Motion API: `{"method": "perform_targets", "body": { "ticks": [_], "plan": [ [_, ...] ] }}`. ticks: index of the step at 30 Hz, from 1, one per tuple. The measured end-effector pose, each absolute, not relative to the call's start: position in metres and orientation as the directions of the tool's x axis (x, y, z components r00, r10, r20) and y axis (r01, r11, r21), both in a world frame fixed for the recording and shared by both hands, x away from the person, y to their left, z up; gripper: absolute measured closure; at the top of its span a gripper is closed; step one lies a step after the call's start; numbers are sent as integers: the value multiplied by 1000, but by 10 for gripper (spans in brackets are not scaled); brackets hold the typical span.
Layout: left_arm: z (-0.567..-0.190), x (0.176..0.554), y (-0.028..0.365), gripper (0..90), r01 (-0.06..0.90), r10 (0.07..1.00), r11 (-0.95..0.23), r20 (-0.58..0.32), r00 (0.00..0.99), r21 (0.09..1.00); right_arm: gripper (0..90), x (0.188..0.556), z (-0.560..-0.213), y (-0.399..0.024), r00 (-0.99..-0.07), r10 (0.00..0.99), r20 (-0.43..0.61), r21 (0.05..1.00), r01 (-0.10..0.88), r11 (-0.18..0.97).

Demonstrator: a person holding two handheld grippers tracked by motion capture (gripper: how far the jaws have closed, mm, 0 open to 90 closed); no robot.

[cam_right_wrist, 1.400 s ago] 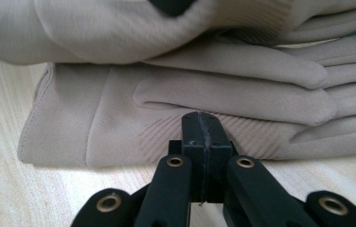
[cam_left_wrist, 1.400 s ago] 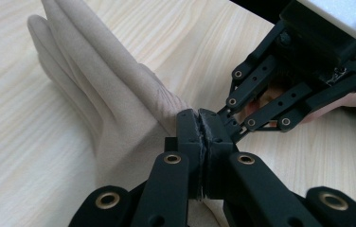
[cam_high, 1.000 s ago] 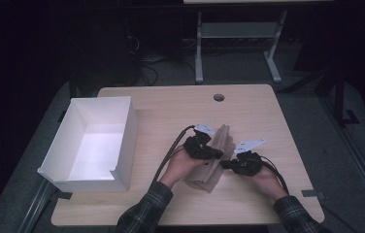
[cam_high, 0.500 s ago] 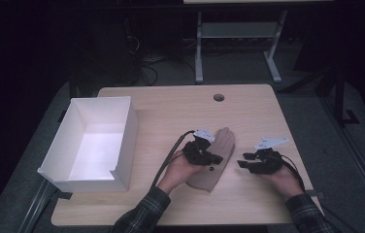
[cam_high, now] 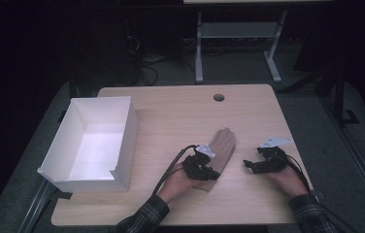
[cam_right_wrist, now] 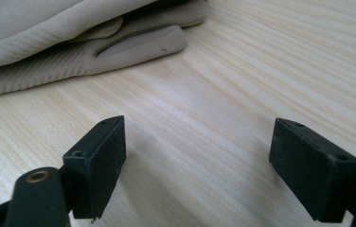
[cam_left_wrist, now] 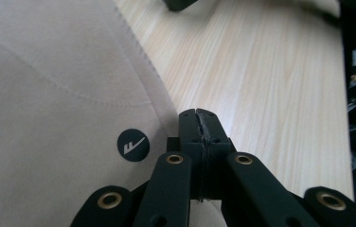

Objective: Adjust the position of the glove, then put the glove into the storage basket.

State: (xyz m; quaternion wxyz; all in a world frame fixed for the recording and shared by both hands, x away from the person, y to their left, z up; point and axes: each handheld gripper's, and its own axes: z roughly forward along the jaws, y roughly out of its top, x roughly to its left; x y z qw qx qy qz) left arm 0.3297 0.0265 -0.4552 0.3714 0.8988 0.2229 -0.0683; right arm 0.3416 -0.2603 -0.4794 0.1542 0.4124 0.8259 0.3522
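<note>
The beige glove (cam_high: 220,151) lies flat on the surface (cam_high: 171,111), right of the white box (cam_high: 91,143). The left gripper (cam_high: 211,173) sits at its cuff edge, fingers (cam_left_wrist: 200,125) pressed fully together; whether fabric is pinched between them cannot be told. The right gripper (cam_high: 248,164) has let go since a second ago and drawn aside; its fingers (cam_right_wrist: 101,156) have just been opening and now stand wide, nothing between them. Judgement: the glove now rests with the left hand alone.

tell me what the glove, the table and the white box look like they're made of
Glove: soft beige fabric, maybe suede-like; matte nap, stitched seams, ribbed cuff.
Table: pale wood or wood-look laminate; straight grain lines, slight sheen.
White box: probably cardboard; thin flat walls, matte white.
</note>
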Motion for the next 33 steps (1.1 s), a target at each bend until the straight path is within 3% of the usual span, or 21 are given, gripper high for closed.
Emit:
{"method": "perform_targets", "body": {
  "ticks": [16, 23, 25, 33],
  "plan": [
    [-449, 325, 76, 897, 450, 394, -656, -235, 889, 605, 161, 341, -482, -259, -615, 788, 41, 725, 561, 400],
    [-446, 325, 81, 882, 451, 400, -660, -227, 888, 601, 161, 341, -482, -258, -614, 788, 41, 726, 560, 399],
    [-442, 325, 79, 834, 443, 396, -663, -219, 892, 604, 161, 341, -482, -258, -613, 789, 43, 725, 562, 397],
    [-428, 333, 70, 482, 417, 403, -665, -173, 899, 620, 161, 340, -482, -258, -615, 788, 38, 725, 559, 401]
  ]
}}
